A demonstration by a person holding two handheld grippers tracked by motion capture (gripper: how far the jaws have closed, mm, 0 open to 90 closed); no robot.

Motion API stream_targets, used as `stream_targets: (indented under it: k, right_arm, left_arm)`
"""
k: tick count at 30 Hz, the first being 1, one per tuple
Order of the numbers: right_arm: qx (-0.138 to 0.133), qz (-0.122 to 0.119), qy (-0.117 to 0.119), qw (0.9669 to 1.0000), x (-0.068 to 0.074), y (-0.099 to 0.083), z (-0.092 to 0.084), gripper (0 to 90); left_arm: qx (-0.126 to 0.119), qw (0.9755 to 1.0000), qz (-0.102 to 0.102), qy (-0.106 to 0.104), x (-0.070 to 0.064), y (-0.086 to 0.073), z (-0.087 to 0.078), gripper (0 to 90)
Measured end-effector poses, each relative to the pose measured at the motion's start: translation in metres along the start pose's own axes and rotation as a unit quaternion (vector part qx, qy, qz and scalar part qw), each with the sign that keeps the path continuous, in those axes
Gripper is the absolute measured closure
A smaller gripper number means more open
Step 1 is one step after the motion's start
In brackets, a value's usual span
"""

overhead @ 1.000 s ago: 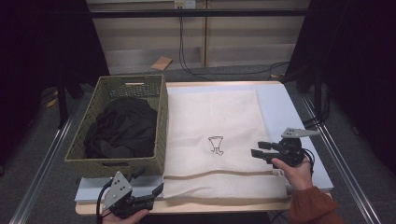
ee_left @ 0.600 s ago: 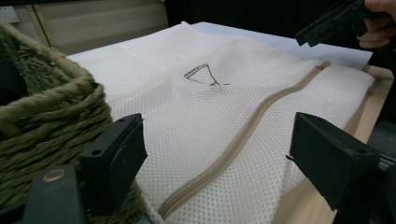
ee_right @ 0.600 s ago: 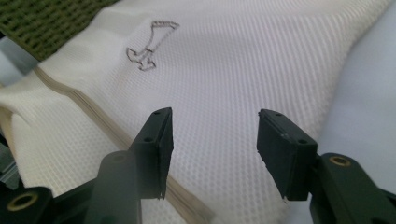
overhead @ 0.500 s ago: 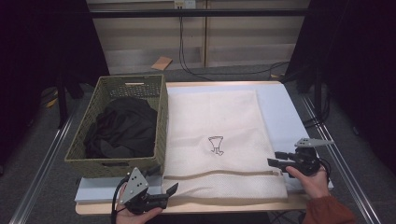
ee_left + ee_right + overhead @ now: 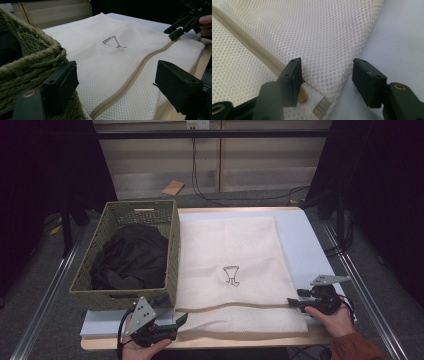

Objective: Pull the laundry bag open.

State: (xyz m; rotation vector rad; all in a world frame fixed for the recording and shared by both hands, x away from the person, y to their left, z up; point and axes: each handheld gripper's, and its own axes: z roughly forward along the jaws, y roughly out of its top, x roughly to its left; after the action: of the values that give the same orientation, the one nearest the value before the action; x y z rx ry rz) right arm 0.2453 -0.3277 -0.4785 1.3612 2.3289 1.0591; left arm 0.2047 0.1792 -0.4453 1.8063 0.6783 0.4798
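A white mesh laundry bag (image 5: 230, 265) lies flat on the table, with a small dark logo and a tan zipper (image 5: 240, 307) running across its near end. My left gripper (image 5: 177, 324) rests at the bag's near left corner, open, with the mesh (image 5: 112, 62) and zipper (image 5: 135, 75) ahead of its wide jaws. My right gripper (image 5: 295, 298) sits at the bag's right edge by the zipper's end. Its jaws have just been opening and stand apart (image 5: 327, 75) around the bag's edge (image 5: 324, 37), not pressing it. The zipper (image 5: 257, 50) runs past the left jaw.
A green woven basket (image 5: 172, 255) holding black clothes (image 5: 132, 255) stands at the table's left, close to my left gripper (image 5: 117, 82). Its rim (image 5: 32, 60) is beside the left jaw. Pale blue table surface (image 5: 305, 240) lies right of the bag. The table's near edge is just behind both hands.
The right gripper has moved right and down to the bag's right edge at the zipper's end. The left gripper has shifted slightly to the right.
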Motion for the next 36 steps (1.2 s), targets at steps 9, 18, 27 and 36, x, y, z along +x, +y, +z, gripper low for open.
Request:
stream_targets:
  k: [9,18,27,36]
  right_arm:
    - [0.000,-0.019,-0.027,0.9995,0.007,-0.002,0.001,54.7]
    - [0.003,0.002,-0.014,0.9999,0.007,0.000,0.001,72.1]
    - [0.003,0.037,0.002,0.9993,0.004,0.003,0.002,83.0]
    - [-0.016,0.066,0.025,0.9974,-0.002,0.005,0.000,84.8]
  left_arm:
    - [0.001,1.0000,-0.005,-0.003,-0.003,0.000,0.002,18.2]
    - [0.003,1.0000,0.002,-0.001,-0.002,0.000,0.001,18.2]
    - [0.001,1.0000,-0.001,-0.002,-0.002,0.001,0.000,18.2]
    - [-0.004,0.9999,0.002,-0.010,-0.006,0.008,0.007,20.0]
